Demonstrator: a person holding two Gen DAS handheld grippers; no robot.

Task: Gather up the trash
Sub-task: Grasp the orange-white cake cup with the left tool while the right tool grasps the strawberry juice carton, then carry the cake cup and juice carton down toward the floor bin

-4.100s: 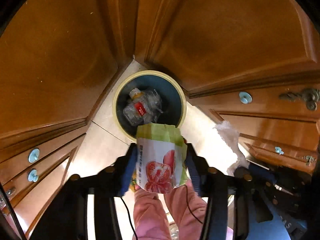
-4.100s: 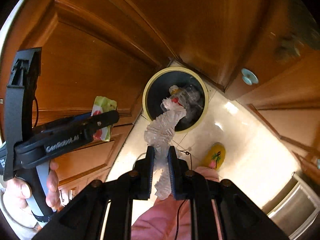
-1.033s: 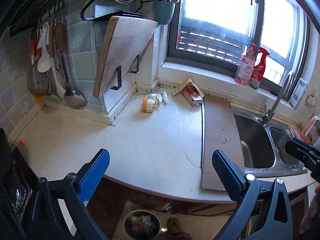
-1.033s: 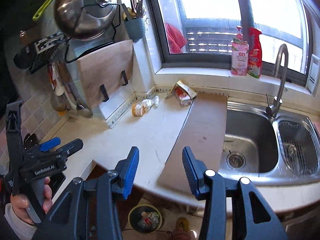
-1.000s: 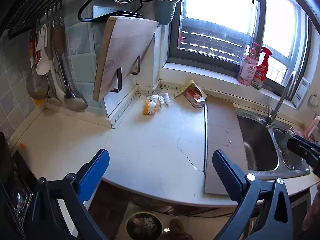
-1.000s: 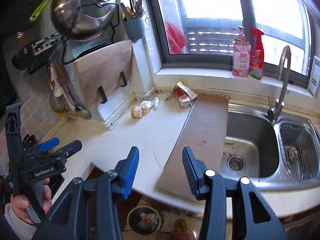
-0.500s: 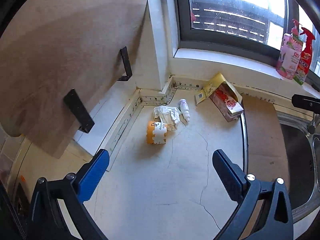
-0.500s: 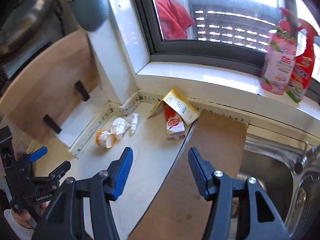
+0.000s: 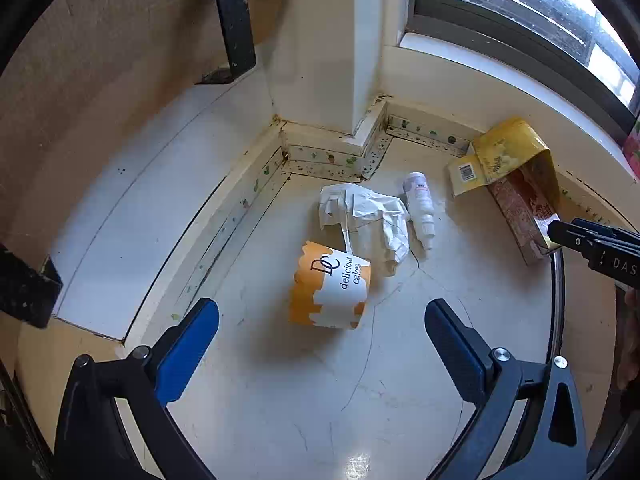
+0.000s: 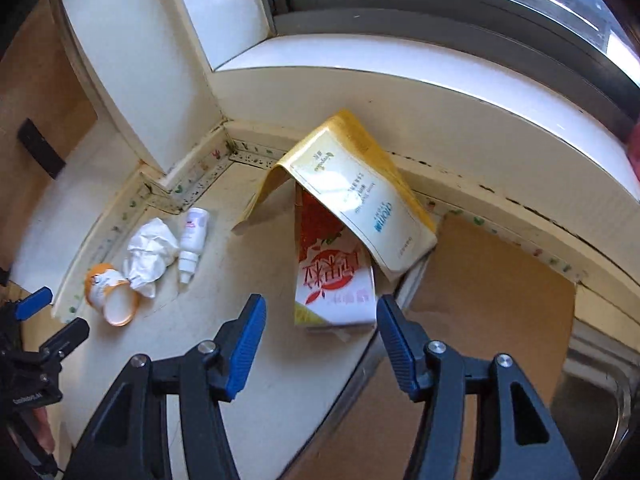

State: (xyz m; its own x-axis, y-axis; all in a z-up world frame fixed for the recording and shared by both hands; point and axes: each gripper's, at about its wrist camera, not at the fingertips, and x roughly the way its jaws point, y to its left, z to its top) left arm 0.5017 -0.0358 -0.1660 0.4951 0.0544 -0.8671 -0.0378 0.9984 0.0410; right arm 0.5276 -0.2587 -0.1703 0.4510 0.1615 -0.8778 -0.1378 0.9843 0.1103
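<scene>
An orange and white paper cup (image 9: 330,286) lies on its side on the counter, just beyond my open left gripper (image 9: 322,338). Crumpled white paper (image 9: 366,222) and a small white bottle (image 9: 420,206) lie behind it. Further right, a yellow packet (image 9: 504,152) leans over a red carton (image 9: 524,212). In the right wrist view my right gripper (image 10: 320,330) stands open just in front of the red carton (image 10: 334,276), with the yellow packet (image 10: 360,196) draped over it. The cup (image 10: 110,294), paper (image 10: 150,254) and bottle (image 10: 192,240) lie to its left.
A brown board (image 10: 460,320) covers the counter to the right, beside the steel sink (image 10: 600,412). The wall corner (image 9: 328,80) and window sill (image 10: 400,80) close off the back. A leaning cutting board (image 9: 100,60) on a black rack stands at the left.
Both grippers have come down and forward over the counter: the trash in the corner looms much larger now. The right jaws stand slightly wider than a second ago.
</scene>
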